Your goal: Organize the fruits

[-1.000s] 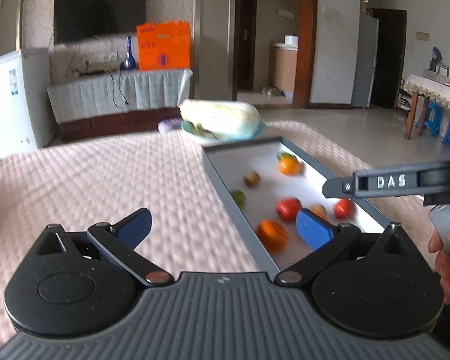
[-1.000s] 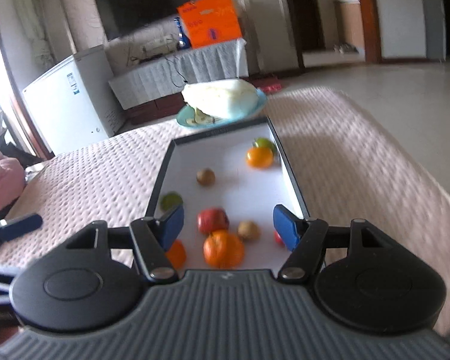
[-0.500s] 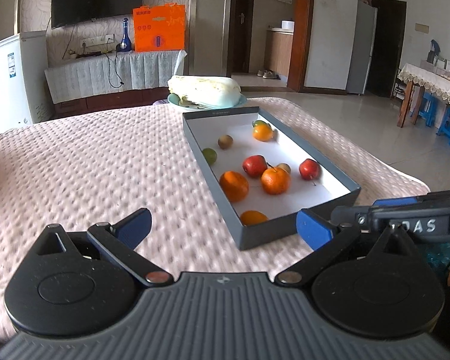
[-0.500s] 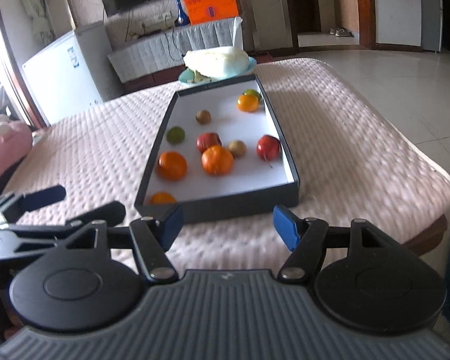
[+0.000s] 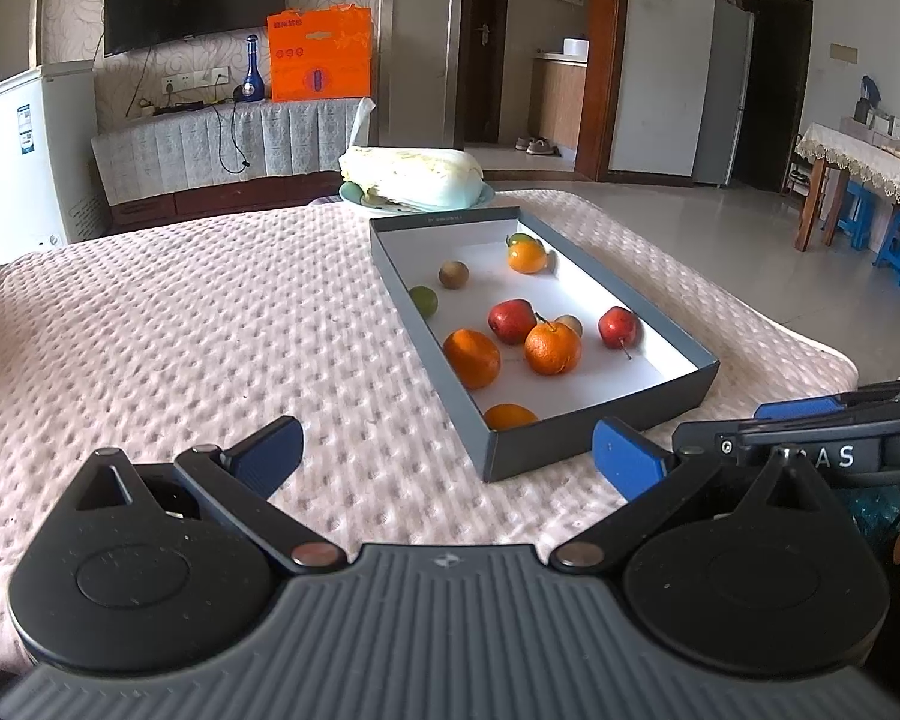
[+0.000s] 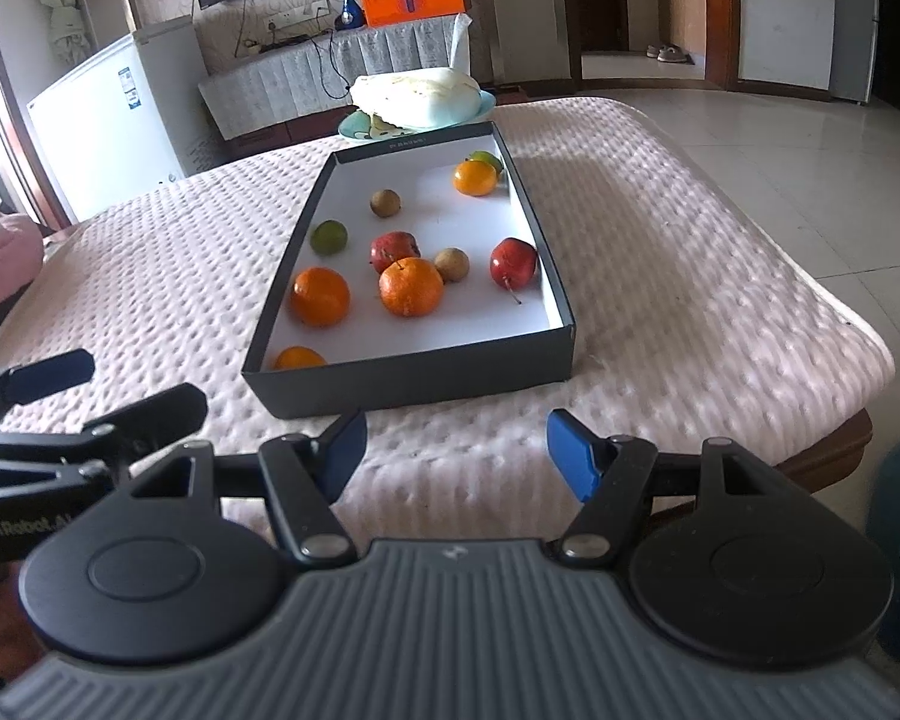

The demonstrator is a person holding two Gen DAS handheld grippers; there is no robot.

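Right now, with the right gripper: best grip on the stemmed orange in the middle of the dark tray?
Probably take the round stemmed orange across its widest part, coming from above, since the dark shallow tray wall blocks a low approach. Set the pads left and right: the red apple crowds its far side, while its flanks look clear. The right gripper is open and empty.

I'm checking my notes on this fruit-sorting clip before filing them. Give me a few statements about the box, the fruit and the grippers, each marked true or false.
1. The dark box holds two red apples. True.
2. The right gripper grips an orange. False: its jaws stand open and empty, short of the box.
3. A cabbage lies on a plate beyond the box's far end. True.
4. The green fruit lies outside the box on the cloth. False: it sits inside, by the box's left wall.
5. The left gripper is shut. False: it is open and empty.
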